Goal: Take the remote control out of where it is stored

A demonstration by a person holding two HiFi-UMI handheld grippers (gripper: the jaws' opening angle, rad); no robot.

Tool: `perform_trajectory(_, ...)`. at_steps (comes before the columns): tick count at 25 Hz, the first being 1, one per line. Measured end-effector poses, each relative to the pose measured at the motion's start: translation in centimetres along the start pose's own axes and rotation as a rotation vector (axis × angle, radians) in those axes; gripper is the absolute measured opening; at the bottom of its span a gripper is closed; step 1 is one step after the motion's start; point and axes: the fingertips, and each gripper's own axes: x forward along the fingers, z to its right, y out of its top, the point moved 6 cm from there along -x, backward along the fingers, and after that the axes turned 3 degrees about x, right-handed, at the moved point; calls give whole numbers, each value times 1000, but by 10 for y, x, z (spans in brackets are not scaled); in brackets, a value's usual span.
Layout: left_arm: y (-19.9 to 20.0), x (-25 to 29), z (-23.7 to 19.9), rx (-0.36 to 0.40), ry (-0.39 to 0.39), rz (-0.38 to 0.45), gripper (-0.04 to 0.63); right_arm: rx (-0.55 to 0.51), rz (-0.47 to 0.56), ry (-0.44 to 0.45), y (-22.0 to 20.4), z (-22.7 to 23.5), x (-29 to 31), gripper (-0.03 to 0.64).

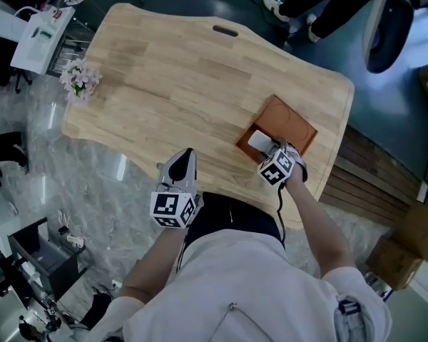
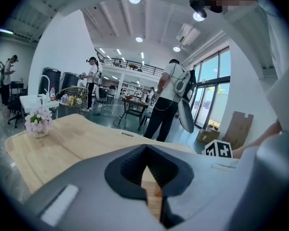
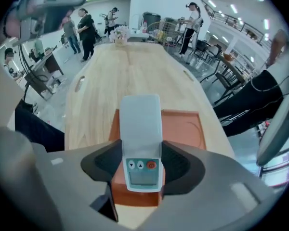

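Observation:
A light grey remote control [image 3: 141,134] with two arrow buttons, an orange button and a small screen lies over a shallow orange-brown tray [image 3: 184,128]. My right gripper [image 3: 143,166] is shut on its near end, with a jaw against each side. From the head view, the tray [image 1: 296,125] sits near the table's right edge, and the remote [image 1: 259,141] shows just beyond my right gripper [image 1: 275,150]. My left gripper [image 1: 186,157] hovers at the table's near edge, well left of the tray. In its own view the left gripper [image 2: 152,189] is shut with nothing in it.
The wooden table [image 1: 171,84] has a cable slot [image 1: 225,30] at its far edge. A small pot of pale flowers [image 1: 78,79] stands at the far left corner. Beyond it is a white bag [image 1: 41,38] on a cart. A person [image 2: 167,100] stands beyond the table's far side.

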Motion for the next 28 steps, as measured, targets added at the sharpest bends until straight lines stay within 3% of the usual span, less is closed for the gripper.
perform_trajectory(7, 82, 11, 9, 115, -55, 171, 0, 159, 361, -152, 58, 49, -121, 284)
perform_trajectory(12, 133, 4, 35, 163, -105, 275, 0, 261, 626, -209, 72, 59, -205, 284)
perform_trajectory(14, 149, 1, 47, 184, -128, 307, 0, 329, 741, -194, 70, 61, -232, 284)
perform_trajectory(19, 183, -6, 71, 220, -174, 374, 0, 502, 1078, -57, 58, 67, -291, 284)
perform_trajectory(23, 199, -14, 85, 224, -198, 413, 0, 556, 1228, -37, 47, 69, -327, 284)
perform_trajectory(28, 206, -18, 92, 243, -208, 432, 0, 552, 1347, -35, 46, 65, -357, 284)
